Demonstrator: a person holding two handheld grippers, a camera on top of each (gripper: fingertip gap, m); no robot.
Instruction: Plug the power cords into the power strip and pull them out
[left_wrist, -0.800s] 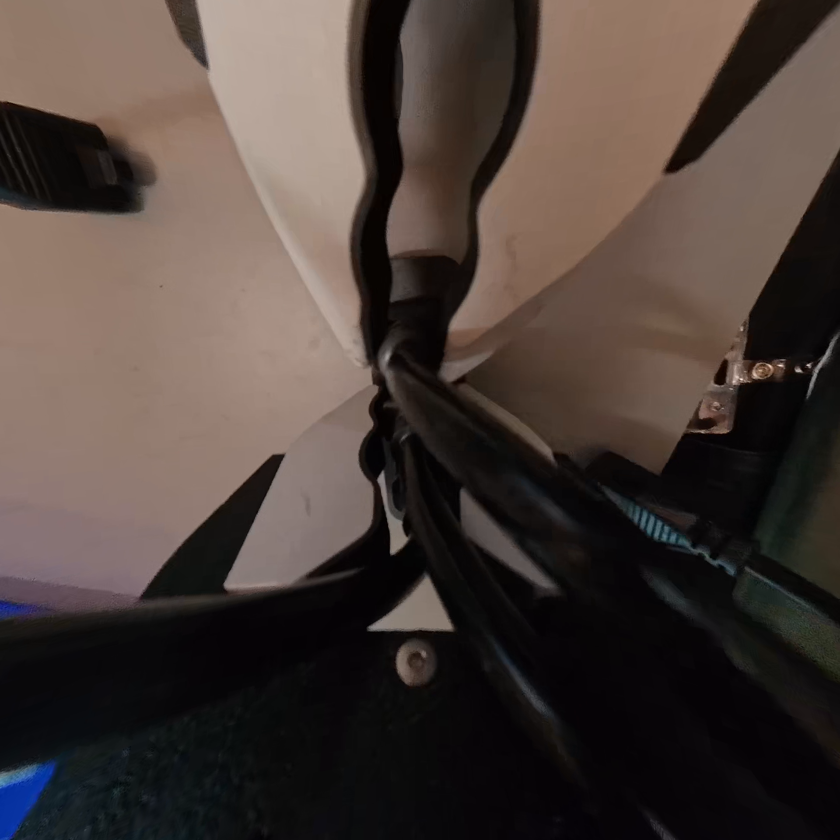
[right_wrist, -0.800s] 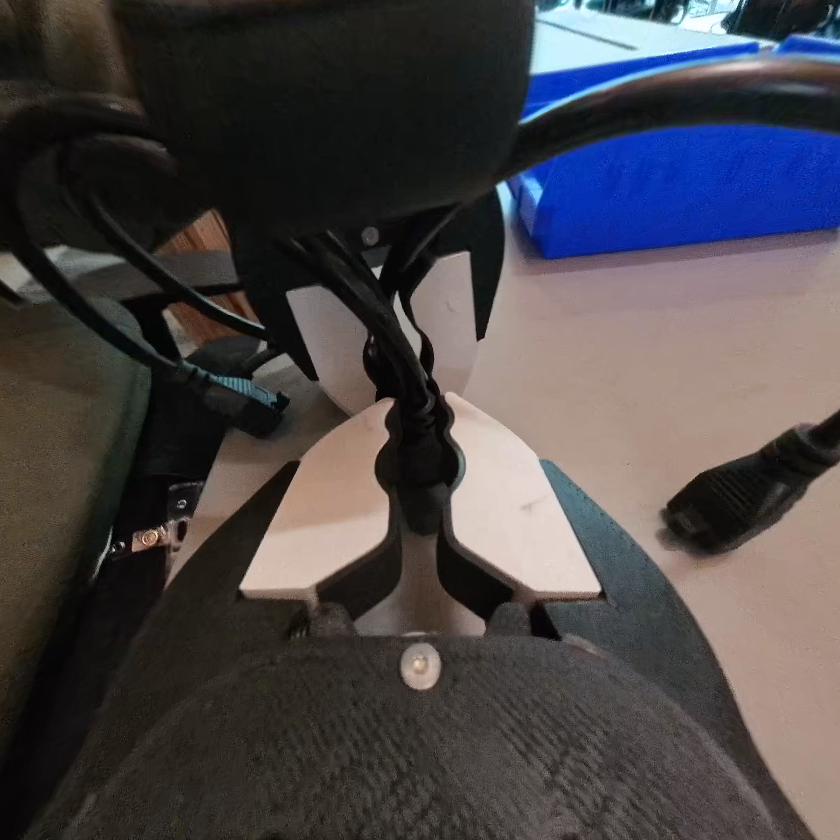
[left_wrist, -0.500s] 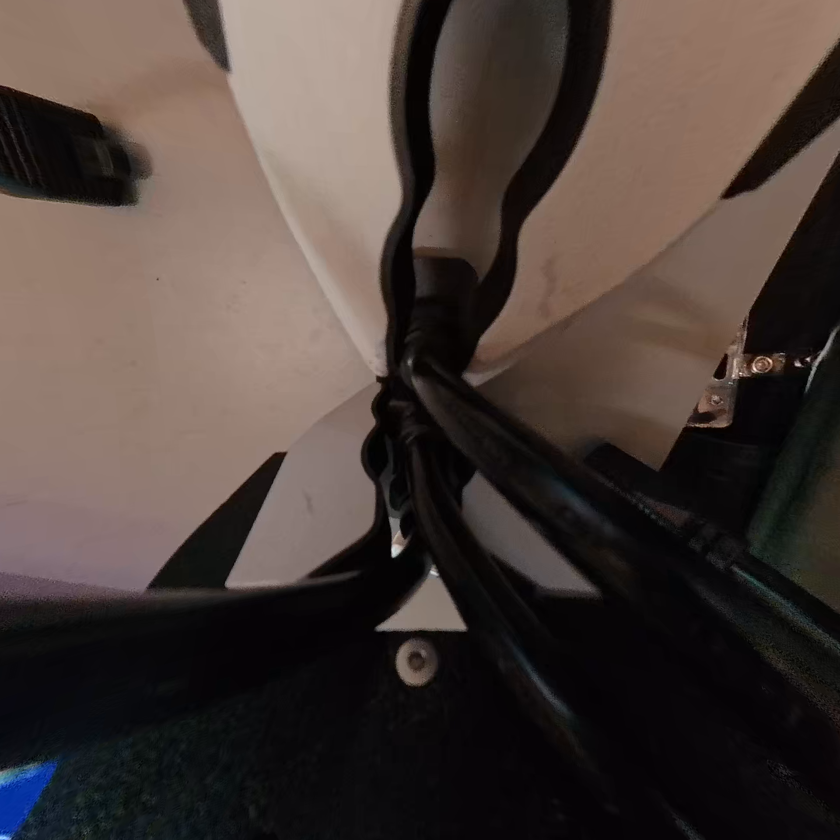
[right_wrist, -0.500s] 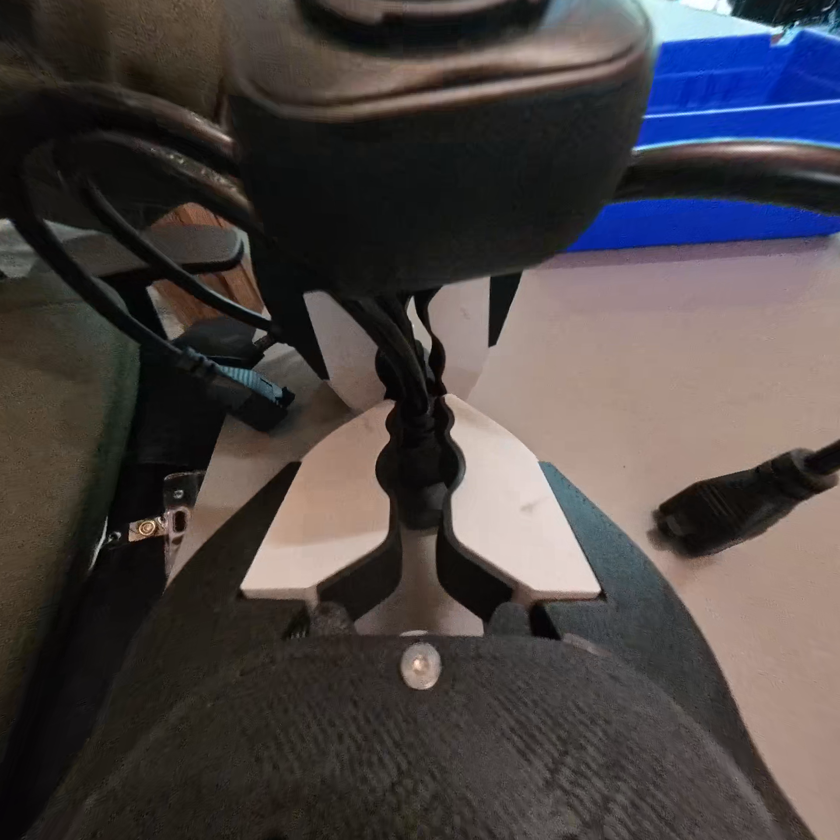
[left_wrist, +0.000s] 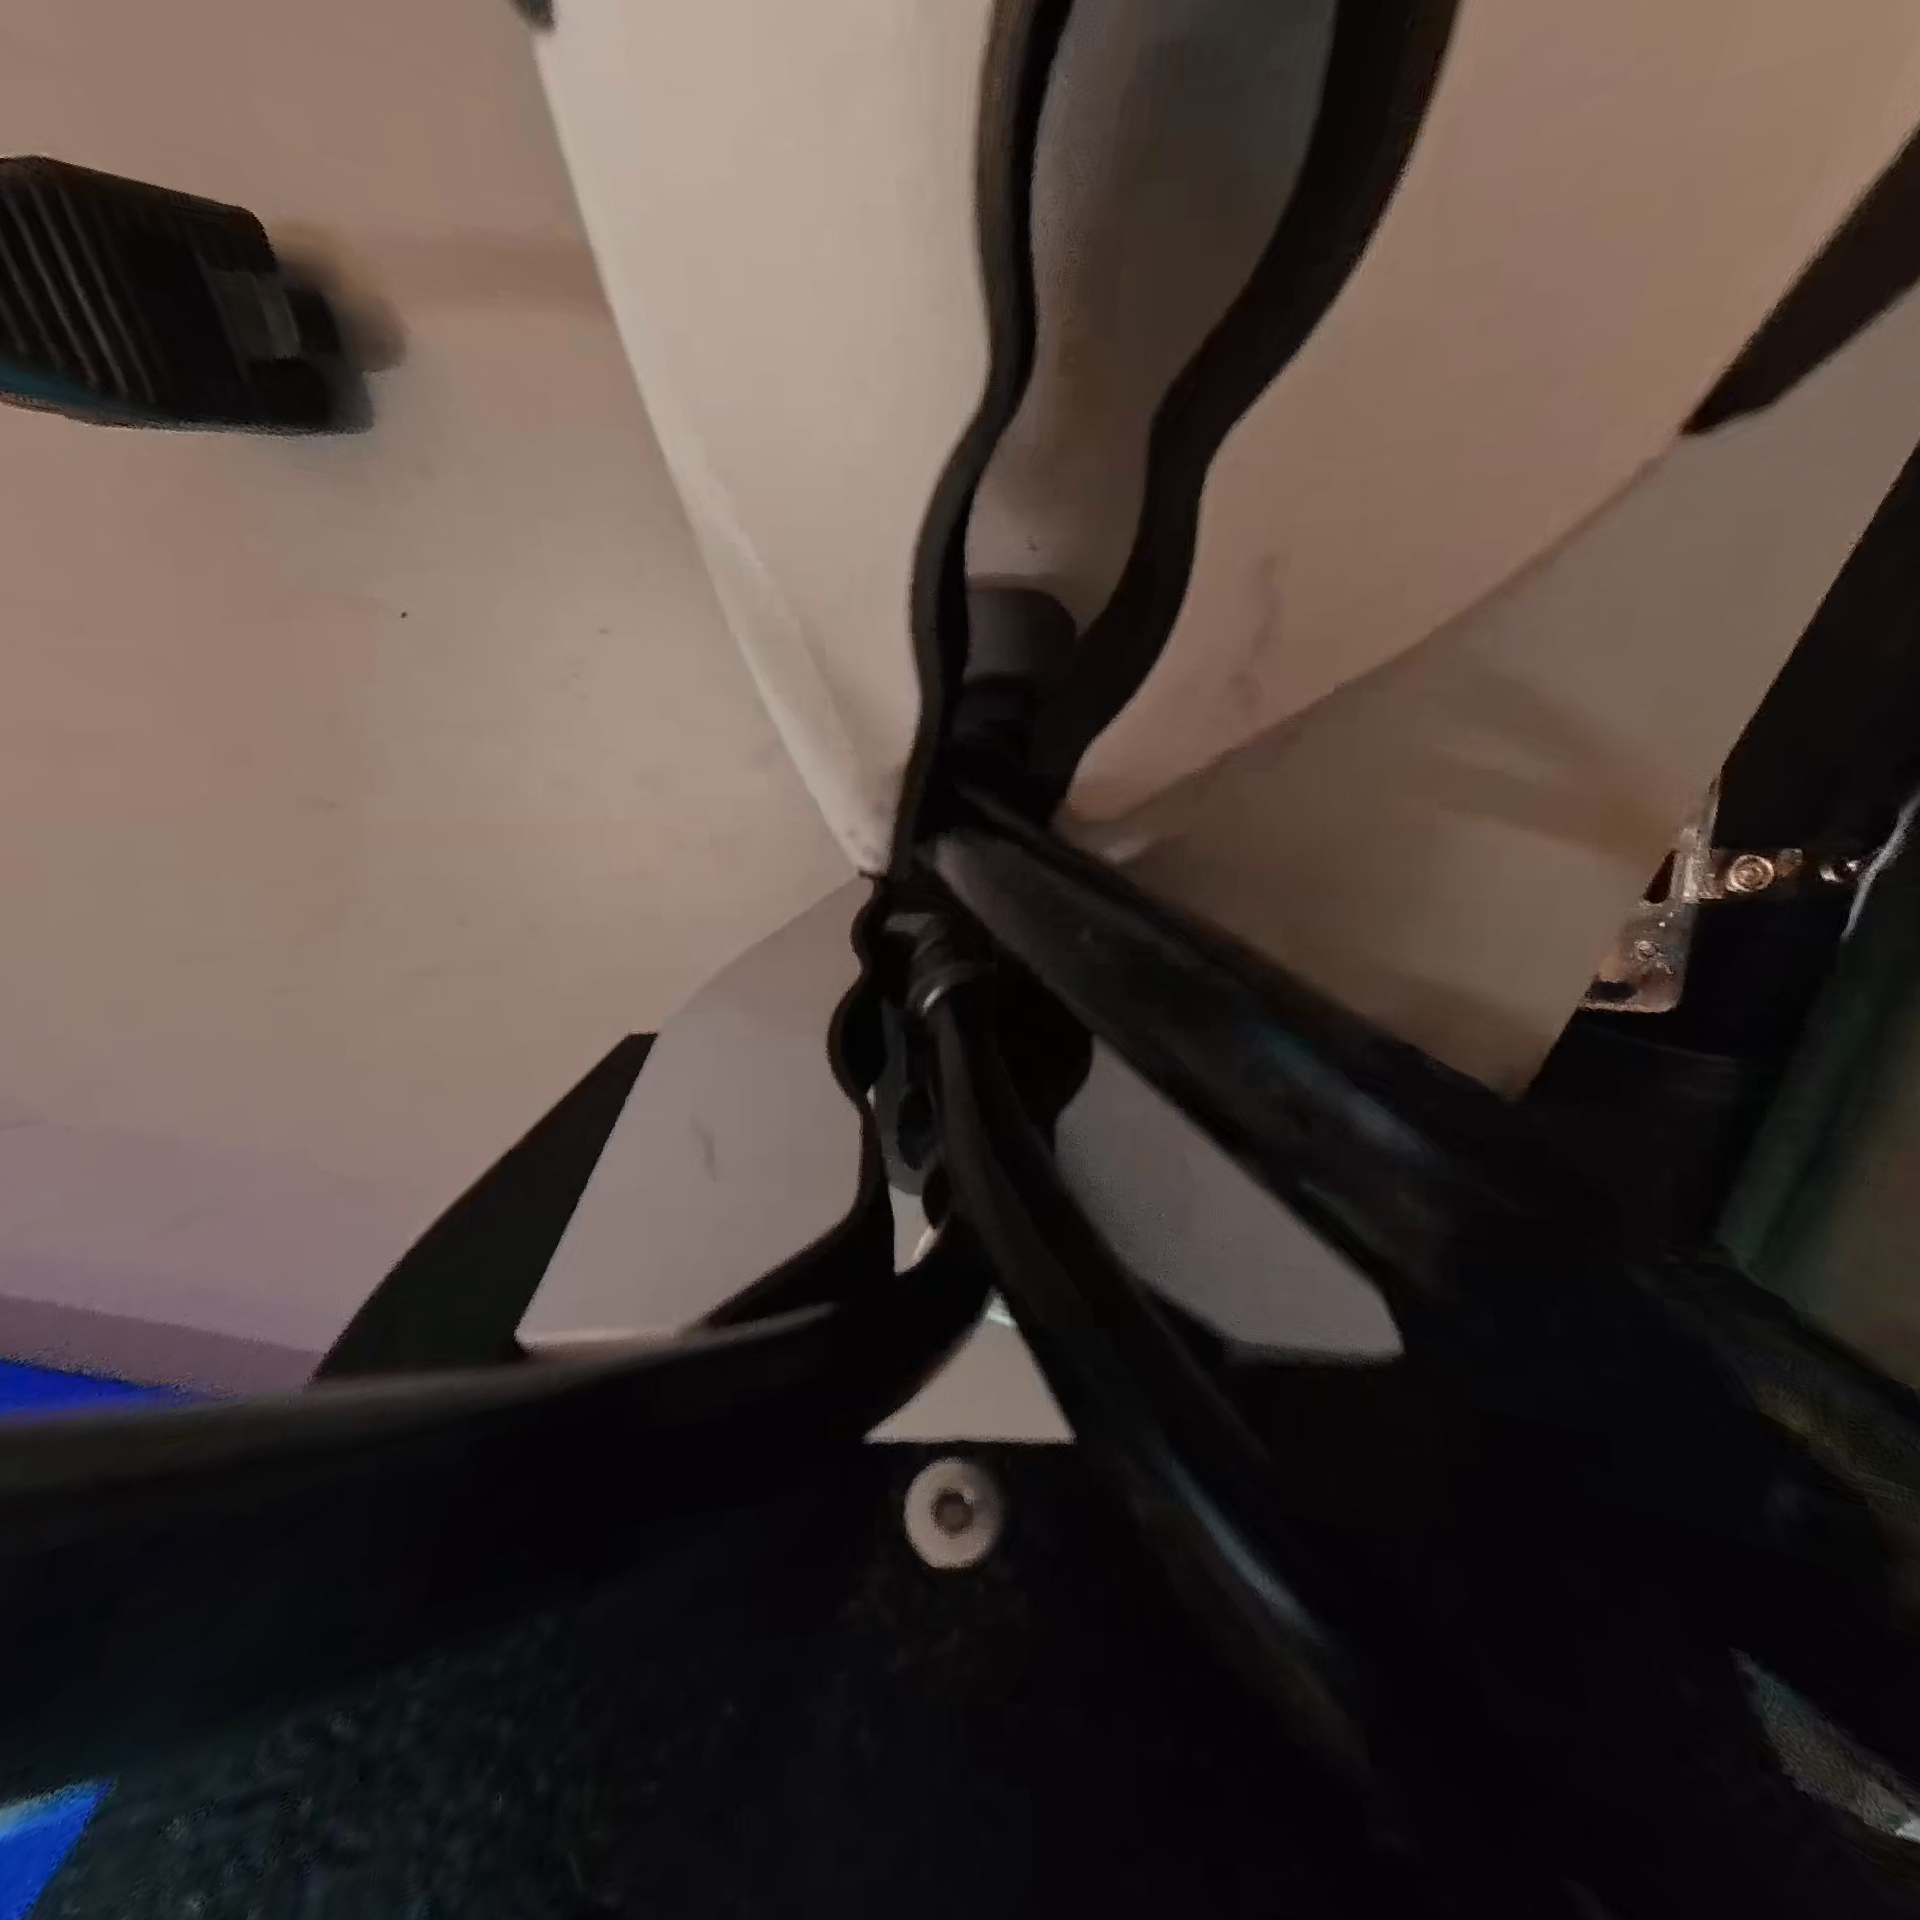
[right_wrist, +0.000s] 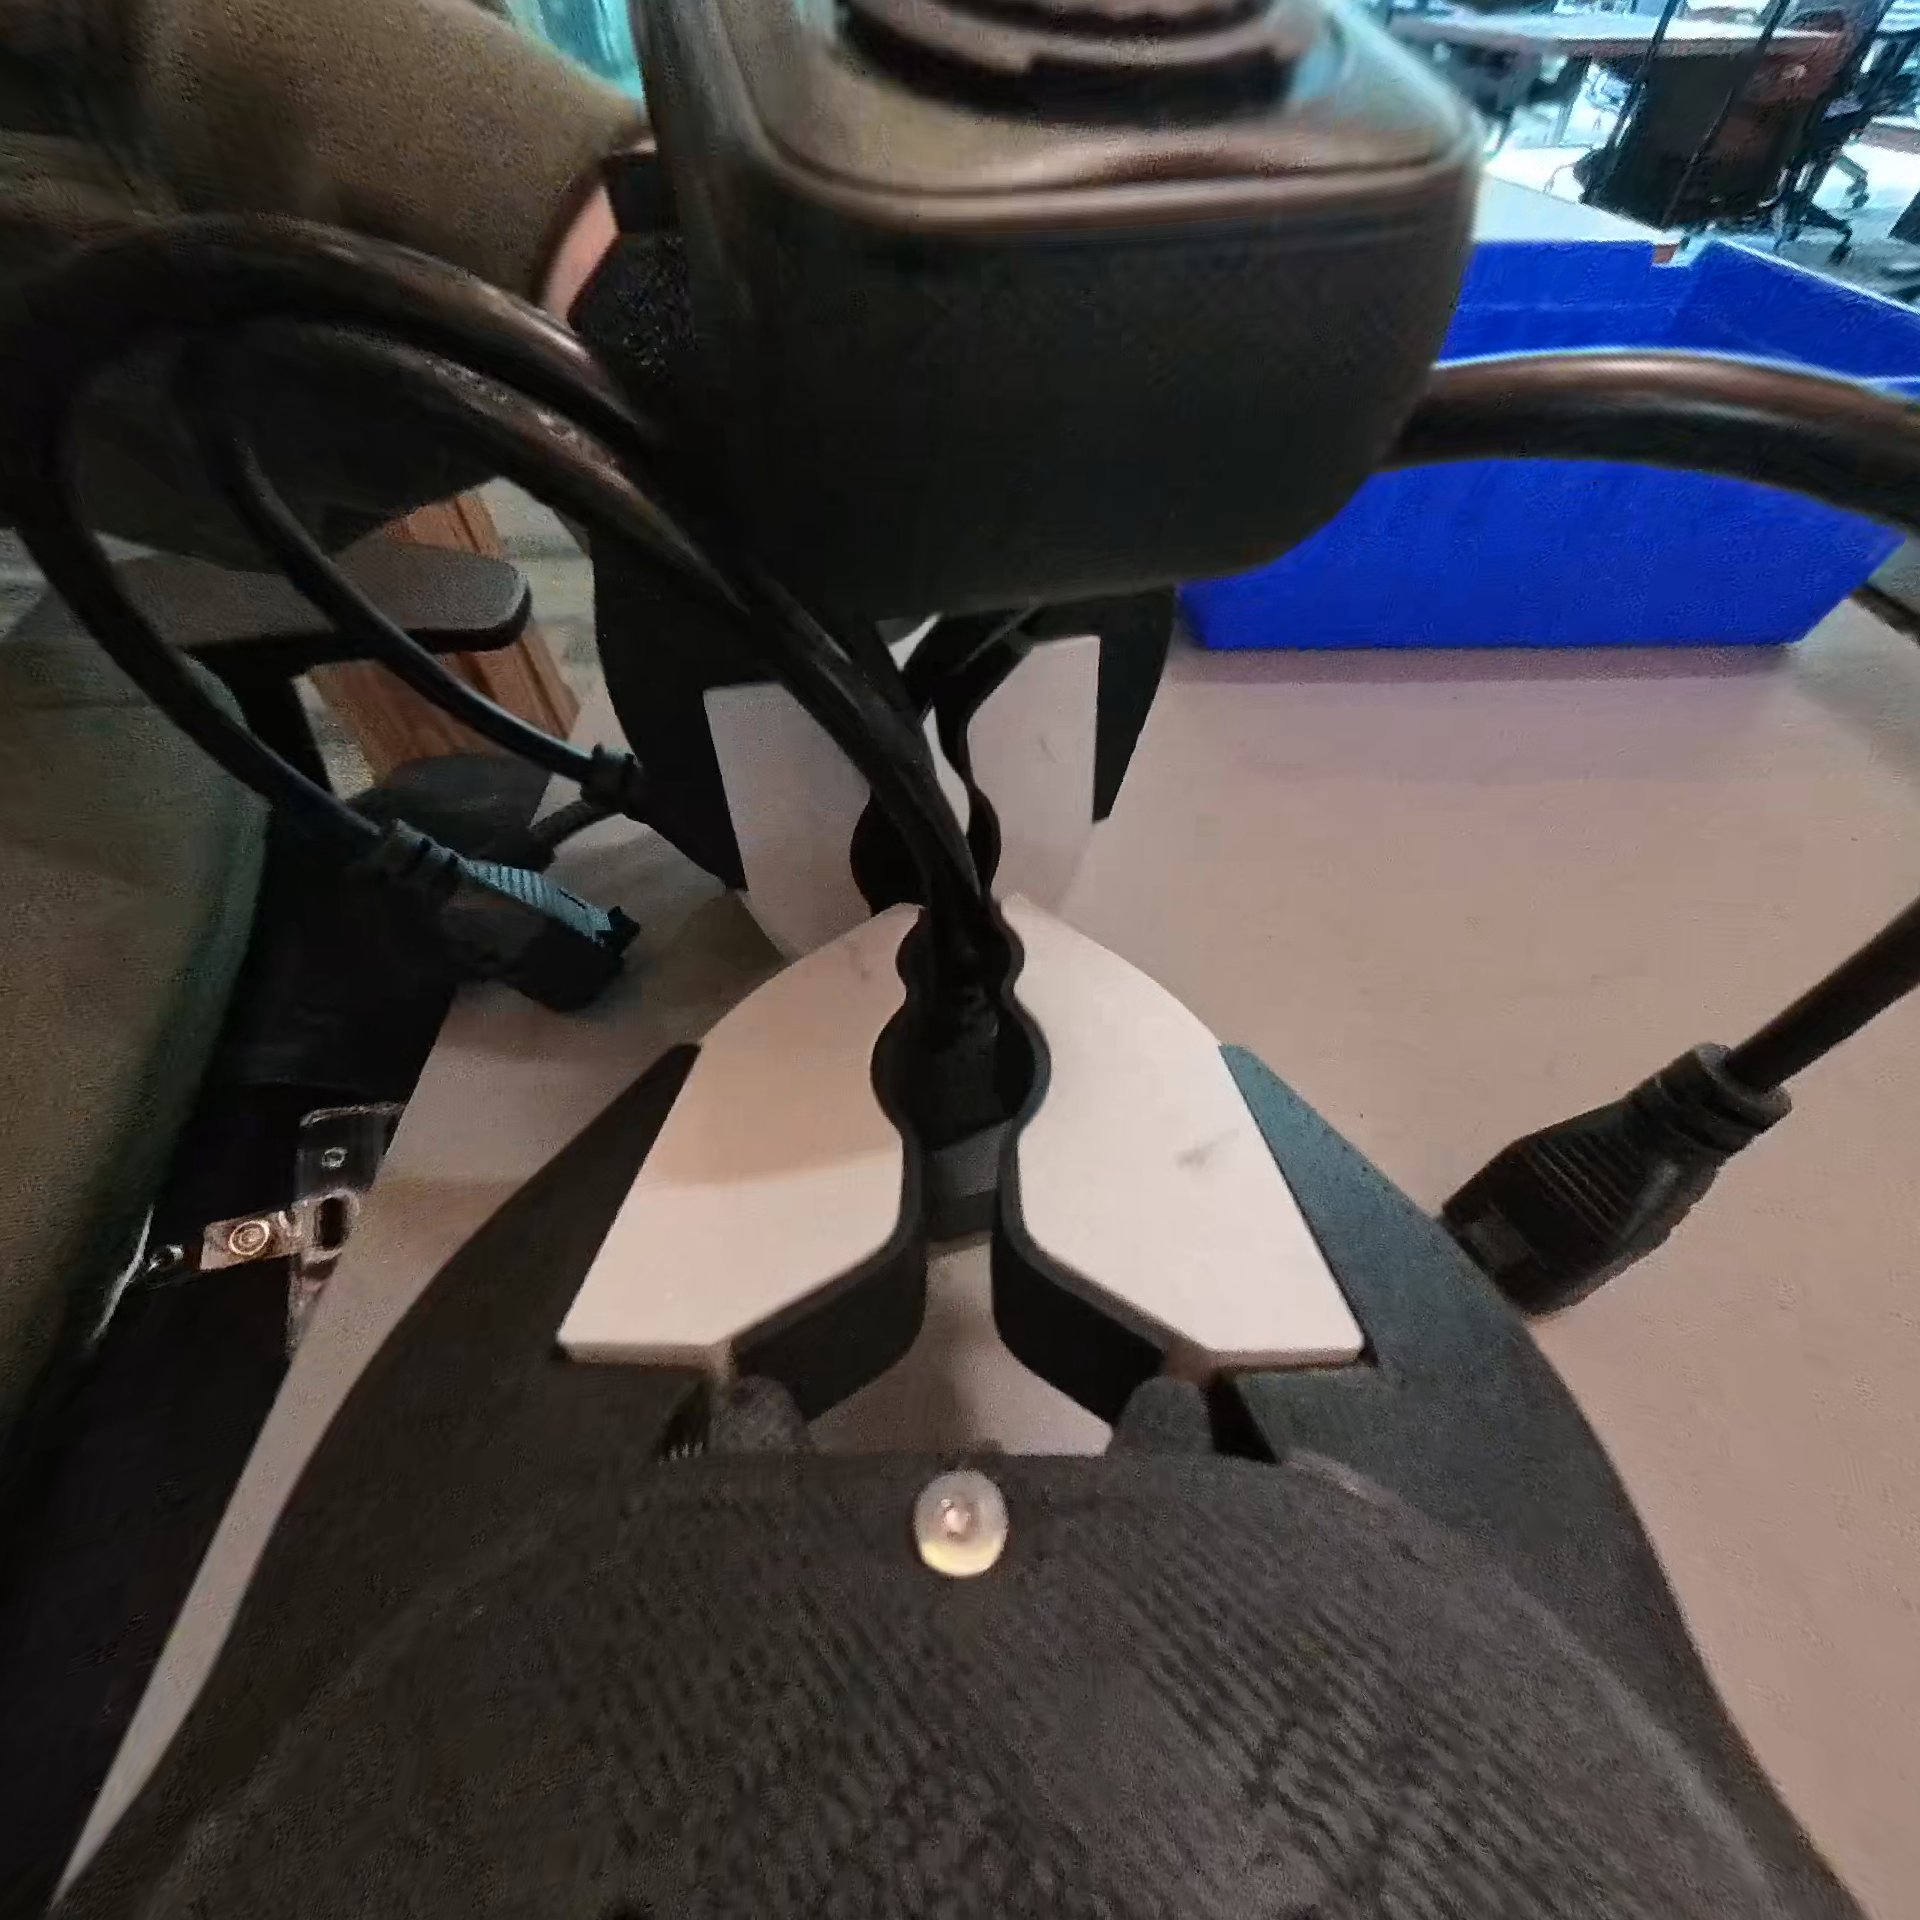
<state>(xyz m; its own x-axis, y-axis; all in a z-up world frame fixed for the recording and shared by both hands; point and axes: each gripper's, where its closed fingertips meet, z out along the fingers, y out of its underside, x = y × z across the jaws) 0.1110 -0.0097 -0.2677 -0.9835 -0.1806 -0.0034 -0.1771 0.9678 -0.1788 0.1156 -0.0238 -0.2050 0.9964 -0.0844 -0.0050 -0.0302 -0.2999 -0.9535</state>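
Note:
My two grippers meet tip to tip over the pale table. My right gripper (right_wrist: 961, 920) is shut on a black power cord (right_wrist: 951, 1049), whose dark end sits between its white pads. My left gripper (left_wrist: 914, 914) is shut on the same bunch of black cords (left_wrist: 1195, 1018), which trail back over its body. The left gripper's black body (right_wrist: 1039, 364) fills the top of the right wrist view. The right gripper's white fingers (left_wrist: 790, 436) fill the top of the left wrist view. A loose black plug (right_wrist: 1590, 1184) lies on the table to the right; it also shows in the left wrist view (left_wrist: 156, 312).
A blue bin (right_wrist: 1558, 520) stands on the table behind the grippers. Another black connector with a ribbed end (right_wrist: 530, 914) hangs at the table's left edge. A metal bracket (left_wrist: 1683, 914) marks that edge. A person's olive sleeve (right_wrist: 260, 125) is at the upper left. Left tips and right tips are each some 12 cm from the loose black plug (right_wrist: 1590, 1184).
The two grippers have shifted against each other, and the right gripper's fingers now look larger in the left wrist view. Both stay shut on the cords. The loose plug has not moved on the table.

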